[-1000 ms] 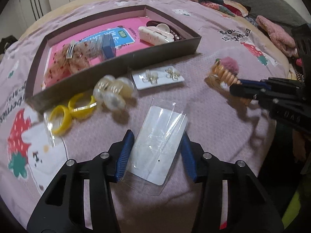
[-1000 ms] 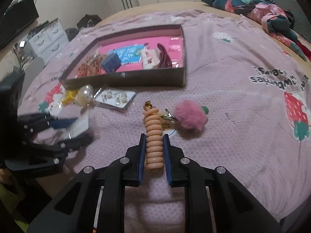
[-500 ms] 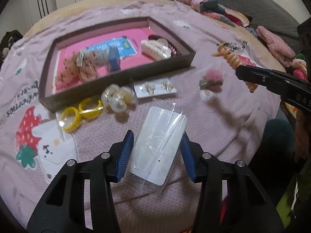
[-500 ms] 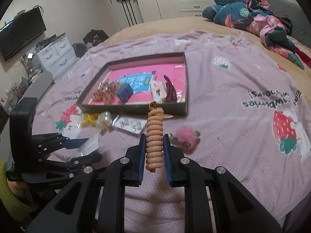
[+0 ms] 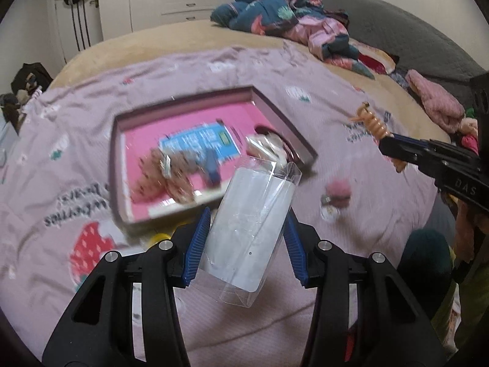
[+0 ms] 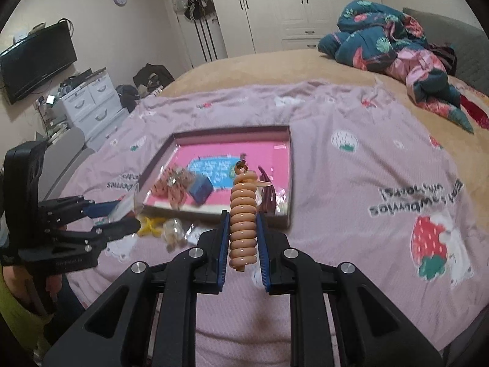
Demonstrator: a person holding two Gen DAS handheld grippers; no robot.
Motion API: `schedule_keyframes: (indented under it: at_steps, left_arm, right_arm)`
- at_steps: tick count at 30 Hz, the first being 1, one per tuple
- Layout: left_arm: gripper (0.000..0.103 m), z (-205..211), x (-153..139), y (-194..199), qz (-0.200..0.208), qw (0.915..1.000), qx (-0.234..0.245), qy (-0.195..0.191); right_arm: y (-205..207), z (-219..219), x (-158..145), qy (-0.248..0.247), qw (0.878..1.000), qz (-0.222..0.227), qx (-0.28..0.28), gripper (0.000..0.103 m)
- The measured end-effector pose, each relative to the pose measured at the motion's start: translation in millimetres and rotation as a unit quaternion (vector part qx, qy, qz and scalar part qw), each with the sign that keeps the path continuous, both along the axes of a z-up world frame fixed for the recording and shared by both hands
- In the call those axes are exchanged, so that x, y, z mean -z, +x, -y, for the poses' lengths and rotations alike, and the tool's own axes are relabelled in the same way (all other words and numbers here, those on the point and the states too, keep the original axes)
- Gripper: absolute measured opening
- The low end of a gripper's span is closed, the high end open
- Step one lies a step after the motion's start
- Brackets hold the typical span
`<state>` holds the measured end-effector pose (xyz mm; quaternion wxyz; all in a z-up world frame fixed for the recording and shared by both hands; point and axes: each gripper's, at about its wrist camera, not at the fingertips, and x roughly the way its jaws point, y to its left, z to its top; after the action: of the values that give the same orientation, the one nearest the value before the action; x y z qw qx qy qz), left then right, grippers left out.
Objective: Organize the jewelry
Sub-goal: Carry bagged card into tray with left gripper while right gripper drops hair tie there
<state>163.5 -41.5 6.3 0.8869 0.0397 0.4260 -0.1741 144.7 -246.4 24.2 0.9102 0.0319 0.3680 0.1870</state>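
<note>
Pink-lined tray (image 6: 288, 165) sits on the bedspread just ahead of both claws. Left gripper (image 5: 244, 238) is clamped on a clear packet (image 5: 250, 232), right gripper (image 6: 243, 238) pinching the peach spiral hair tie (image 6: 243, 223), both lifted.

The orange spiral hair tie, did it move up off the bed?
Yes. The orange spiral hair tie, clamped in the right gripper, went up off the blanket, away from the pink pompom, toward the tray.
</note>
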Motion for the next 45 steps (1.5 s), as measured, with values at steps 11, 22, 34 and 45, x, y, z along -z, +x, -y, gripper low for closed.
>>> schedule_keyframes:
  at_steps: [11, 22, 34, 45]
  left_arm:
    - [0.039, -24, -40, 27, 0.042, 0.9986, -0.032, -0.005]
    - [0.039, -51, -41, 59, 0.047, 0.9967, -0.066, 0.003]
    - [0.039, -69, -2, 96, 0.018, 0.9954, -0.094, 0.007]
    - [0.040, -72, 37, 111, -0.015, 0.9949, -0.098, 0.019]
  right_arm:
    - [28, -15, -37, -0.001, 0.999, 0.034, -0.011, 0.017]
    - [70, -41, -49, 0.000, 0.999, 0.048, -0.025, 0.017]
    - [110, -67, -9, -0.004, 0.999, 0.006, -0.036, 0.017]
    - [125, -68, 50, -0.012, 0.998, -0.052, -0.022, 0.017]
